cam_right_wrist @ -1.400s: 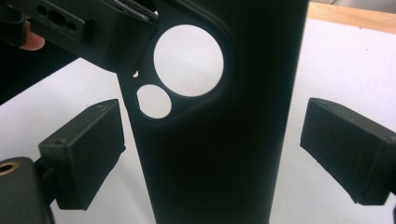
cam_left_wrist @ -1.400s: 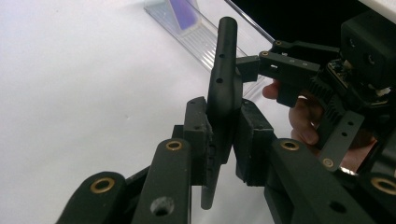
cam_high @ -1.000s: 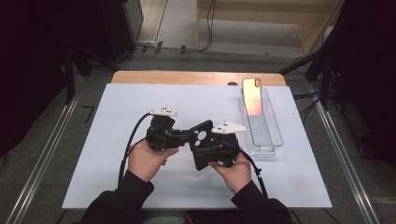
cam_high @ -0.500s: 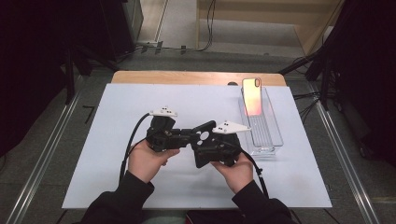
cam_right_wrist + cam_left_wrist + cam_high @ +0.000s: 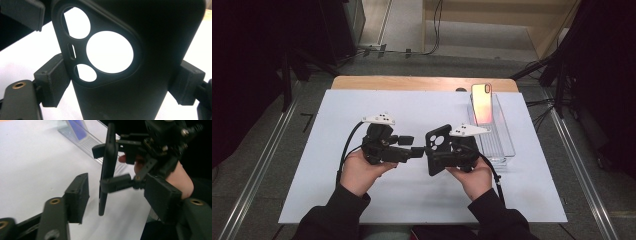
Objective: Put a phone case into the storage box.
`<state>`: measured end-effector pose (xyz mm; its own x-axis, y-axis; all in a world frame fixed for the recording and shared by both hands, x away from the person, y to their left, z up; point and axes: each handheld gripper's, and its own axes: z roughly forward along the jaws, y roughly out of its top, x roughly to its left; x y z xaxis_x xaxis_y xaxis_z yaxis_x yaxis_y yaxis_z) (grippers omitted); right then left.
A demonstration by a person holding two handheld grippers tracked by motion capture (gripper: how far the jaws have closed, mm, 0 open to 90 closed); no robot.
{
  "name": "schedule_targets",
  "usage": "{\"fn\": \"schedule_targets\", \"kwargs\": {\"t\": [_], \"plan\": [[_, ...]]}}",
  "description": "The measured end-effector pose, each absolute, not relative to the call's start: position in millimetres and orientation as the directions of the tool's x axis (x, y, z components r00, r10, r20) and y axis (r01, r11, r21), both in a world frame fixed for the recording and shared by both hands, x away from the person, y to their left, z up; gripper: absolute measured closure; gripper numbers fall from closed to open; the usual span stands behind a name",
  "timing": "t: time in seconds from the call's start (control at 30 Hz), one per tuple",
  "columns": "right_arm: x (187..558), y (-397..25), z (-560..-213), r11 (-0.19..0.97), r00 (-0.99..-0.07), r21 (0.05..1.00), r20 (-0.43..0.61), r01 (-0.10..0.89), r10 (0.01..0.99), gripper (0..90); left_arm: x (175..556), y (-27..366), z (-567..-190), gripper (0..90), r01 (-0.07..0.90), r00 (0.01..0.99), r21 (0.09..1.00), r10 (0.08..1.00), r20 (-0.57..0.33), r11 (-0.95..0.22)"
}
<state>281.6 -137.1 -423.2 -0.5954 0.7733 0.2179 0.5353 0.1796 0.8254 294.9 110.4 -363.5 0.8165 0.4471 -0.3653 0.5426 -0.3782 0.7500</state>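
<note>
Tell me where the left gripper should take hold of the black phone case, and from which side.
Grip the lower long edge of the phone case, below the right gripper, which is clamped across its width. The case stands upright, edge-on to the open left gripper, so that gripper could probably come straight in and close on the two flat faces, well clear of the camera cutout near the top.

Two black hand-held grippers, dark sleeves

The person is wearing black long sleeves reaching to the wrists. The left gripper and right gripper are showing blocky matte-black bodies, each topped by a pale grey three-cornered plate dotted with small holes; brass-coloured pivots are glinting on the linkages, and a black cable is trailing from each.
</note>
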Motion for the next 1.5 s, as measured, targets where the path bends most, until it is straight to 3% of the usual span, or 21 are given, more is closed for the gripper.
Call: {"fn": "schedule_targets", "kwargs": {"t": [0.23,0.5,0.77,1.5], "plan": [[286.5,-150.4,-415.2,0.172,-0.641,0.829,0.261,0.532,0.722,13.4,294.2,118.9,-375.4,33.7,0.494,0.860,0.754,0.375,-0.347,-0.433],[289.8,-155.2,-407.0,0.214,-0.703,0.835,0.257,0.507,0.664,13.4,291.3,128.7,-392.2,33.7,0.442,0.883,0.766,0.379,-0.278,-0.467],[291.0,-156.5,-400.1,0.249,-0.745,0.839,0.245,0.484,0.621,13.3,286.6,139.6,-413.8,33.6,0.434,0.885,0.765,0.385,-0.263,-0.475],[300.5,-184.1,-377.2,0.205,-0.706,0.838,0.266,0.506,0.656,13.7,273.7,184.9,-443.6,33.7,0.501,0.839,0.748,0.456,-0.296,-0.436]]}}
